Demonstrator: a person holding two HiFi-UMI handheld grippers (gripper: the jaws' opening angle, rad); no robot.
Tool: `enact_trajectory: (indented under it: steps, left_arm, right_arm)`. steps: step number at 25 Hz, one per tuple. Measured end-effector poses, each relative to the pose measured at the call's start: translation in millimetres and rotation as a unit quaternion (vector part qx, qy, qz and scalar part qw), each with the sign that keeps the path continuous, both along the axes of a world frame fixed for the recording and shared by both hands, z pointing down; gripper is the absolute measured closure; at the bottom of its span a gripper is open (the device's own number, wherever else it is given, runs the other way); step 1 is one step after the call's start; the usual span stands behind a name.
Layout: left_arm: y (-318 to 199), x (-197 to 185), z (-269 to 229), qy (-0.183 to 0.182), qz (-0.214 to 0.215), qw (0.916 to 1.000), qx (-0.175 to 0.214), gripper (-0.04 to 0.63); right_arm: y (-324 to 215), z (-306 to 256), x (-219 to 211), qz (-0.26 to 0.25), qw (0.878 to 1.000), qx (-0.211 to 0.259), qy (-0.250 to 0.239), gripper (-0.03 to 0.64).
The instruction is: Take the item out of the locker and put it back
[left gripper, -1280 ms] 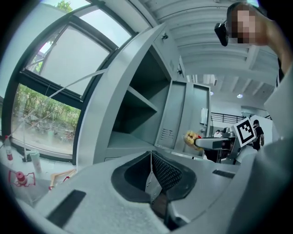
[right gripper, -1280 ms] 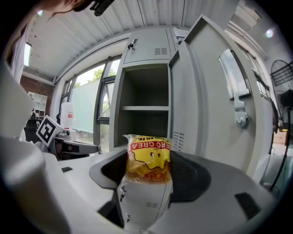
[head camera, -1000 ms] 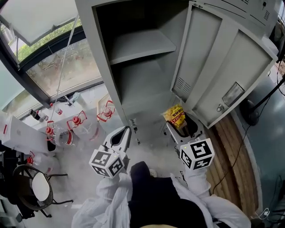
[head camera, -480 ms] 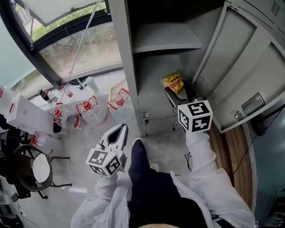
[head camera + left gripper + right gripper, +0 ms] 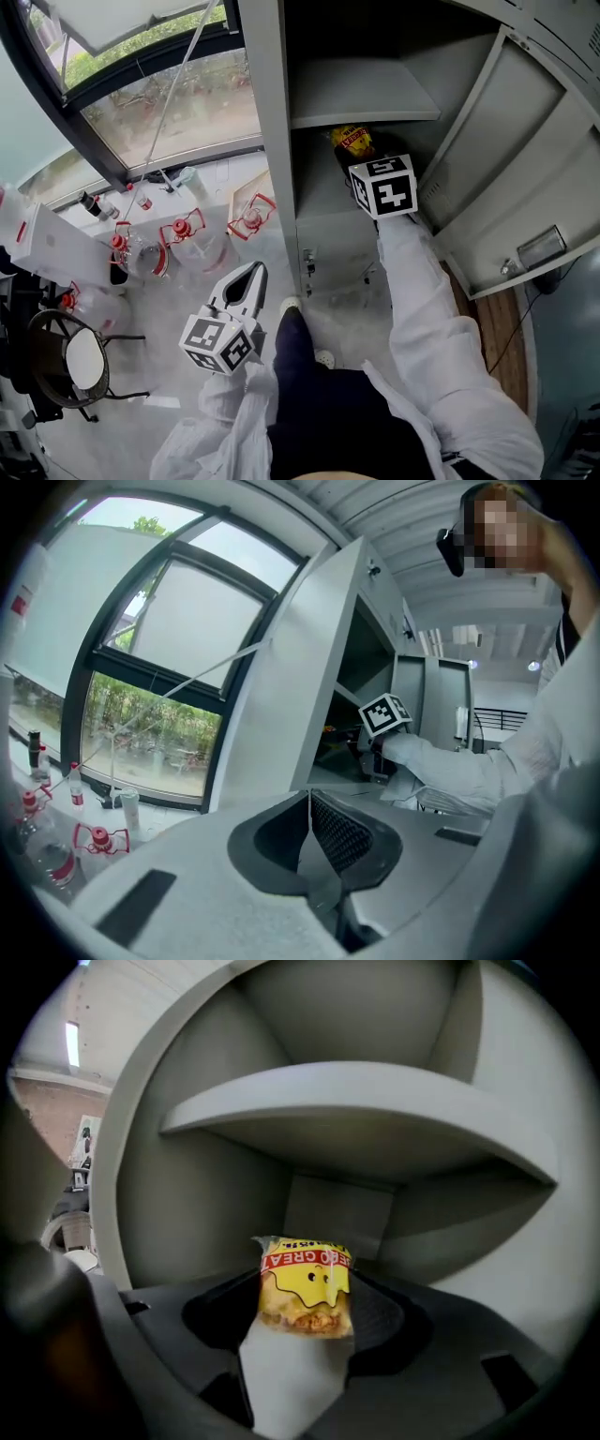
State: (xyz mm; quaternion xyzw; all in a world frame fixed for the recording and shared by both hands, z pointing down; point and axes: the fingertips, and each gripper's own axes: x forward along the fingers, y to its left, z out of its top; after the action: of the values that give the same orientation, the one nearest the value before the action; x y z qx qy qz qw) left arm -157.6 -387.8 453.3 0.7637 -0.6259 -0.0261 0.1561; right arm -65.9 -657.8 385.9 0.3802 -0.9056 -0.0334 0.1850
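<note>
Big grey sheet-metal locker (image 5: pixel 272 141) open ahead, and my right gripper (image 5: pixel 302 1321) is in under its flat shelf (image 5: pixel 356 1110), clamped on the crinkly yellow snack packet (image 5: pixel 305 1283), which stands upright, long axis vertical. Set-down is ahead and below, I reckon. My left gripper (image 5: pixel 309 808), pinched closed on nothing, hangs well outside.

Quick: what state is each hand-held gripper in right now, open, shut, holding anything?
Left hand-held gripper: closed, holding nothing.
Right hand-held gripper: closed on the yellow snack packet, under the locker shelf.
</note>
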Motion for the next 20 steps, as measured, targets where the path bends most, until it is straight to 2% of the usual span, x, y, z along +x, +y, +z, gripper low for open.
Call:
enact_trajectory:
  steps: [4,12,17,20]
  left_arm:
    - [-4.8,-9.5,0.4,0.002,-0.006,1.0,-0.002,0.58]
    - [-15.4,-16.3,0.8,-0.005,-0.004,0.9999,-0.009,0.58]
    - [-19.1,-15.7,6.7,-0.009,0.002,0.9998,-0.017,0.58]
    - [-19.8,-13.5,9.9,-0.008,0.005,0.9998,-0.019,0.58]
  right_arm:
    - [-25.4,17.9,-8.2,0.012,0.999,-0.015,0.033,0.337]
    - [-62.2,55.1,0.8,0.071,0.992,-0.077,0.07,0.334]
    - [-65.6,68.9,-1.3,0.067,0.987,-0.11,0.092,0.33]
    - [-65.5,70.9,-1.3,0.067,0.986,-0.114,0.099,0.328]
